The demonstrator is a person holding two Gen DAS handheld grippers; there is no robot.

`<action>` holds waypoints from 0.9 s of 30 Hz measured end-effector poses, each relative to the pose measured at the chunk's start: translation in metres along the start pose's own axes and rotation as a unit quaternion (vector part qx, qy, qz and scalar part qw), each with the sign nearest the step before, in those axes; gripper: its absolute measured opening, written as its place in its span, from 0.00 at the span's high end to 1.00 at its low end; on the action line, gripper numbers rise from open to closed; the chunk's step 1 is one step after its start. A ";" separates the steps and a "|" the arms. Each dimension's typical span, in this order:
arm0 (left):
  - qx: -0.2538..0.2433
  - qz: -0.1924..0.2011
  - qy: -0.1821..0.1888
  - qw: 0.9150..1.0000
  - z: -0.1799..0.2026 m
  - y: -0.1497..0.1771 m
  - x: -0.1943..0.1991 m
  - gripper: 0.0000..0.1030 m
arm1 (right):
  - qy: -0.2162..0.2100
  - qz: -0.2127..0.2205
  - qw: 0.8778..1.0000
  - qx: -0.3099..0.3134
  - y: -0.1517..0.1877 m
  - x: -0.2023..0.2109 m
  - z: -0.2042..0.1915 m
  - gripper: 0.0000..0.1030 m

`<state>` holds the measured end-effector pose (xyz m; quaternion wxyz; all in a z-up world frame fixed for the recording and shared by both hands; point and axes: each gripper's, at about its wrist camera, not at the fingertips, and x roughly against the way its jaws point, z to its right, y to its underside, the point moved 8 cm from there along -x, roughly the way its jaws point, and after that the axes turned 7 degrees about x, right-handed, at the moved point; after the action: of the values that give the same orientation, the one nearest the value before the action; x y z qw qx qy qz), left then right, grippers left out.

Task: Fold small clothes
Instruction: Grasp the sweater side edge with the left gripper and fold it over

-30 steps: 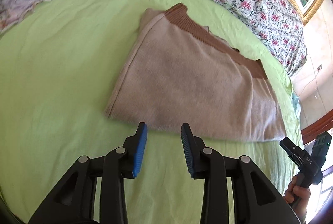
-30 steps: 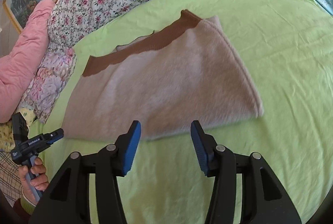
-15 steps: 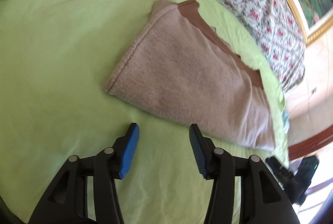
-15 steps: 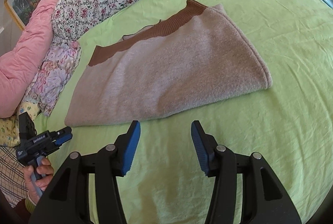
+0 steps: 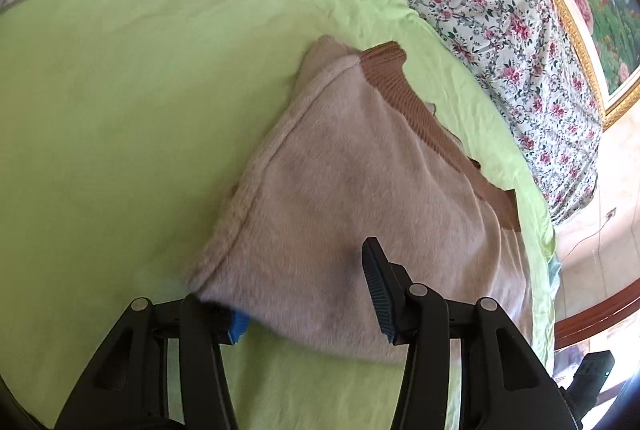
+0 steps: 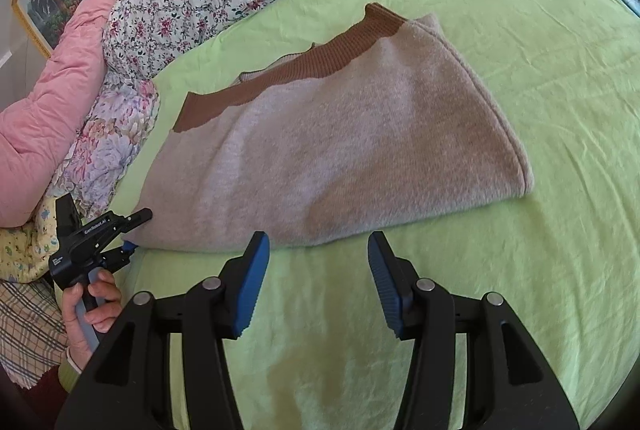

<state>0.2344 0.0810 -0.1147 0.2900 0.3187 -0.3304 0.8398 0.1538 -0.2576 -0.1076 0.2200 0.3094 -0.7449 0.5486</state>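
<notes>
We see one sweater (image 5: 360, 198), folded, beige with a brown ribbed band, lying on the green sheet (image 5: 120, 90); no containers show. Our left gripper (image 5: 308, 294) has its jaws apart around the sweater's near corner, one finger under the edge and one above. Only the right wrist view shows our left hand (image 6: 90, 306) and a pink quilt (image 6: 48, 110). Our right gripper (image 6: 316, 274) hangs with jaws apart, just short of the sweater.

Bright daylight (fisheye-warped edges)
</notes>
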 end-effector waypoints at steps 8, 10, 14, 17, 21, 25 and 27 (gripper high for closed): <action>-0.083 0.046 0.011 0.995 0.054 -0.009 0.012 0.92 | -0.014 0.011 1.000 0.001 -0.030 -0.008 0.009 0.49; -0.124 0.061 0.035 0.990 0.087 -0.004 0.024 0.93 | -0.022 0.016 1.000 -0.001 -0.039 -0.007 0.012 0.49; -0.188 0.057 0.098 0.976 0.153 0.020 0.035 0.94 | -0.051 0.019 0.998 -0.017 -0.058 -0.007 0.021 0.49; -0.228 0.032 0.133 0.964 0.197 0.051 0.024 0.94 | -0.082 0.019 0.996 -0.030 -0.075 -0.007 0.026 0.49; -0.270 -0.018 0.136 0.953 0.226 0.096 -0.015 0.94 | -0.134 0.005 0.990 -0.054 -0.094 -0.014 0.031 0.49; -0.276 -0.062 0.121 0.952 0.225 0.125 -0.050 0.94 | -0.198 -0.027 0.976 -0.086 -0.105 -0.036 0.028 0.48; -0.274 -0.062 0.121 0.952 0.223 0.126 -0.051 0.94 | -0.212 -0.040 0.972 -0.091 -0.107 -0.050 0.023 0.42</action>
<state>0.2551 -0.1754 -0.0690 0.4554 0.1424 -0.4897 0.7298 0.2647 -0.2909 -0.0753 0.1058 0.4272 -0.8084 0.3908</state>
